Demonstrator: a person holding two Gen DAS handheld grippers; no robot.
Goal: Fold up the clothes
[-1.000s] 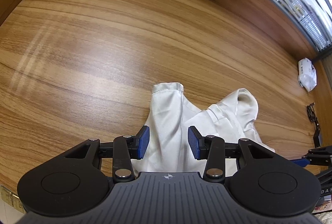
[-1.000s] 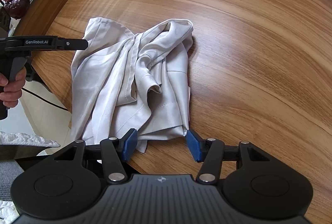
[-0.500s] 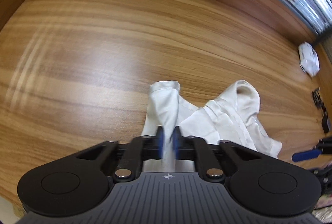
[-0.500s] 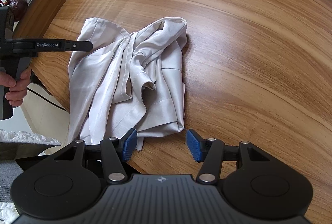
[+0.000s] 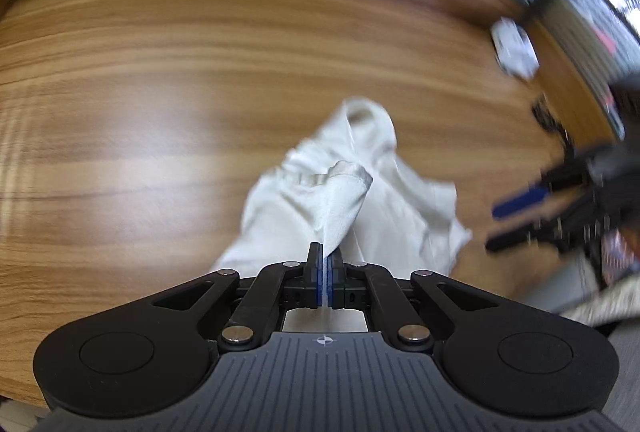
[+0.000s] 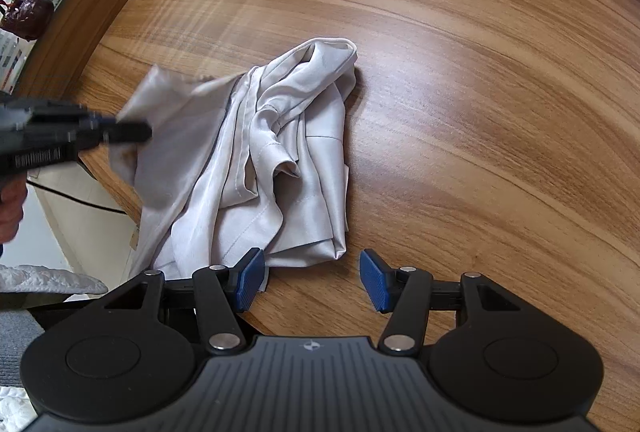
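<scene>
tongs [image 6: 312, 280] | black ribbed housing | blue pads | silver screws

Satiny cloth garment [image 6: 256, 151], glossy wood table [image 6: 480, 71]

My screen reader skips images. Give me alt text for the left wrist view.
The left gripper is shut on a pale crumpled garment on a wooden table, pulling a fold taut. The right gripper, blurred, hovers open at right.
</scene>
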